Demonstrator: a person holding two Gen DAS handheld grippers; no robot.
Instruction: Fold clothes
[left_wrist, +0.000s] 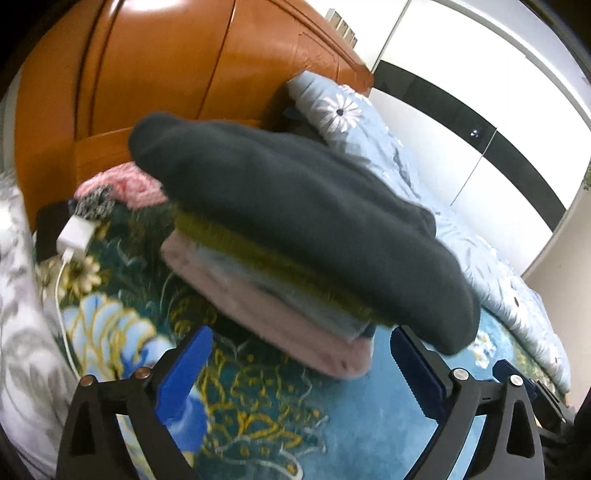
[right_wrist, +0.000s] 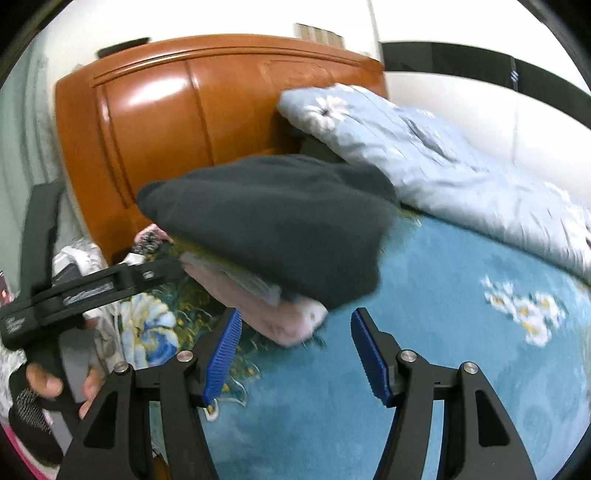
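- To the left of the left gripper's (left_wrist: 299, 369) fingers, a white charger plug (left_wrist: 75, 236) with its cable lay on the floral bedspread (left_wrist: 258, 424), beyond a grey-patterned pillow (left_wrist: 22, 314) at the far left.
- The left gripper's blue fingers stood wide apart and held nothing; the right-wrist view showed a hand (right_wrist: 55, 384) wrapped round its handle, the tool reaching in level from the left.
- Straight ahead of both pairs of fingers sat the stack of folded clothes (left_wrist: 266, 295): a pink garment (left_wrist: 236, 295) lowest, pale blue and olive layers over it, and a dark grey garment (left_wrist: 295, 221) on top, overhanging toward the right.
- The right gripper's (right_wrist: 295, 350) fingers were likewise spread and empty, aimed at the pile's near corner, just short of it.
- Judging by that, the dark piece lay folded on the pile; the scene fits either a release just made or a reach to straighten it.
- To the right of the fingers a light blue quilt (right_wrist: 443, 173) lay bunched along the bed, against the wooden headboard (right_wrist: 166, 122).
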